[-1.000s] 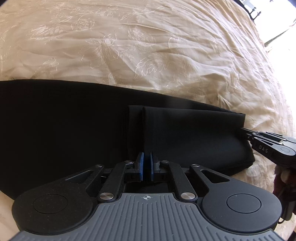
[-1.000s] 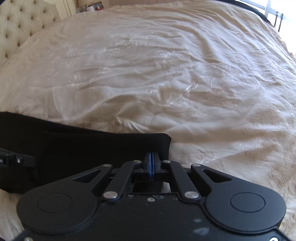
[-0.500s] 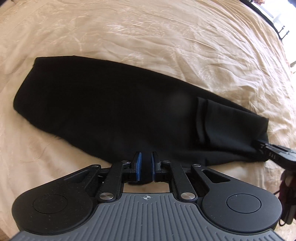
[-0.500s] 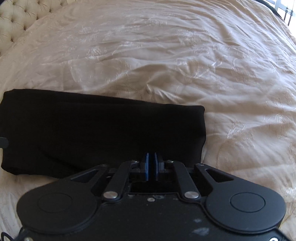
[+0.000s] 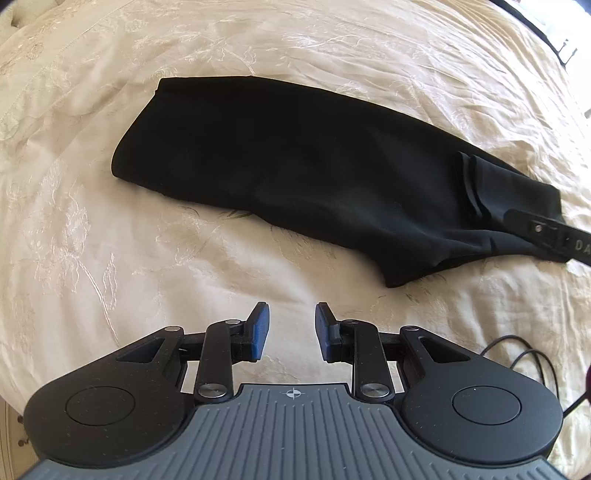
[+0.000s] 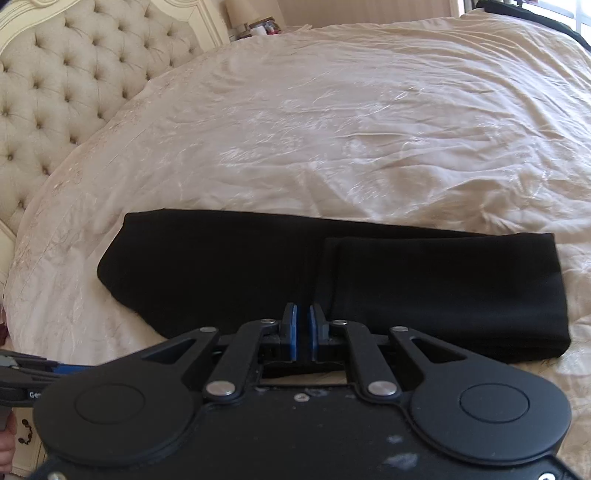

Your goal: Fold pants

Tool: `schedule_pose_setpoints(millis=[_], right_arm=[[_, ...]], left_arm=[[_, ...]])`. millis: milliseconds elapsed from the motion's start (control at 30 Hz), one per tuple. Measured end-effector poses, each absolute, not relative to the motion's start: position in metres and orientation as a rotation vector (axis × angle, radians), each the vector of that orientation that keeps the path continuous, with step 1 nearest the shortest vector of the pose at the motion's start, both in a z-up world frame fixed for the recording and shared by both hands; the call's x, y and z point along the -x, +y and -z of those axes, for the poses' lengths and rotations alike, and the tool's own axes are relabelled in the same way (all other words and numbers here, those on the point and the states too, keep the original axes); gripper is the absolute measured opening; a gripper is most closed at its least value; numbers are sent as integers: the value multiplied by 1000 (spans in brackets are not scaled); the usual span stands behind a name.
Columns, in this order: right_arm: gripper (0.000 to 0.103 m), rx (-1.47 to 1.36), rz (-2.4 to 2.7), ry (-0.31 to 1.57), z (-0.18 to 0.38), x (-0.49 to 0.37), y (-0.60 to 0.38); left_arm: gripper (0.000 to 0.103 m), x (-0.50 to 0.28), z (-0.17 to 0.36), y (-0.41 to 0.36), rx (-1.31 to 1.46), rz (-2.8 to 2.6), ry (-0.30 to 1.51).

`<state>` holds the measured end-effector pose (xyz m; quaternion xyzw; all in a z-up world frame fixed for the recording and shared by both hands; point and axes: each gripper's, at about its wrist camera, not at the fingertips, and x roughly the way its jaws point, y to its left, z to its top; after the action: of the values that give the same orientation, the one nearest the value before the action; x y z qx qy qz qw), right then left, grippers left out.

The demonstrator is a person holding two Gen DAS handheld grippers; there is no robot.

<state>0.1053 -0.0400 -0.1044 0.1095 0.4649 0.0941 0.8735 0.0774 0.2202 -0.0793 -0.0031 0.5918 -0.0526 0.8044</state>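
Note:
The black pants [image 5: 295, 166] lie folded in a long strip on the cream bedspread [image 5: 110, 258], with a shorter folded layer on top at their right end [image 6: 443, 288]. My left gripper [image 5: 291, 328] hovers over bare bedspread just short of the pants. Its jaws are opening and nothing is between the blue pads. My right gripper [image 6: 301, 328] hangs over the near edge of the pants, its pads a narrow gap apart with no cloth between them. In the left wrist view, the right gripper's finger [image 5: 546, 232] shows over the pants' right end.
A tufted cream headboard [image 6: 55, 92] stands at the left, with a bedside table and lamp [image 6: 251, 18] behind it. A black cable [image 5: 524, 354] trails at the lower right. Wrinkled bedspread stretches beyond the pants.
Both grippers have pulled back and up from the pants, which now lie free on the bed. The left jaws have spread apart; the right pads have parted a little.

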Motion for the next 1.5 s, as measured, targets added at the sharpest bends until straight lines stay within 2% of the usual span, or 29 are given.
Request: schedule_pose_setpoints(millis=[100,233,433,567,667,733,800,1000,1200,1333,1500], right_arm=[[10,-236,-187,1004,109,-107,-4],[9,-224,-156,1026,117,-110,30],[9,-194,-16,1204,162,-114,65],[6,-208,56,1228,175,-116,69],[5,-174,63,1246,178,-120,73],[5,-151,67,1252,179,-121,76],[5,-127,74,1259,180,-122,81],[5,-119,104,1275,181,-121,86],[5,-78,93,1287,181,-123,85],[5,-82,94,1291,182,-122,90],[5,-82,85,1293,183,-126,92]], left_arm=[[28,-87,79,235,-37,162,1243],[35,-101,77,259,-49,213,1212],[36,-126,89,293,15,277,1212],[37,-141,100,313,80,291,1218],[52,-147,104,327,125,288,1188],[84,-152,106,336,189,301,1185],[94,-157,109,347,251,285,1183],[96,-174,113,363,239,235,1151],[96,-196,152,379,420,238,1241],[102,-207,166,382,520,229,1212],[102,-204,171,386,642,150,1169]])
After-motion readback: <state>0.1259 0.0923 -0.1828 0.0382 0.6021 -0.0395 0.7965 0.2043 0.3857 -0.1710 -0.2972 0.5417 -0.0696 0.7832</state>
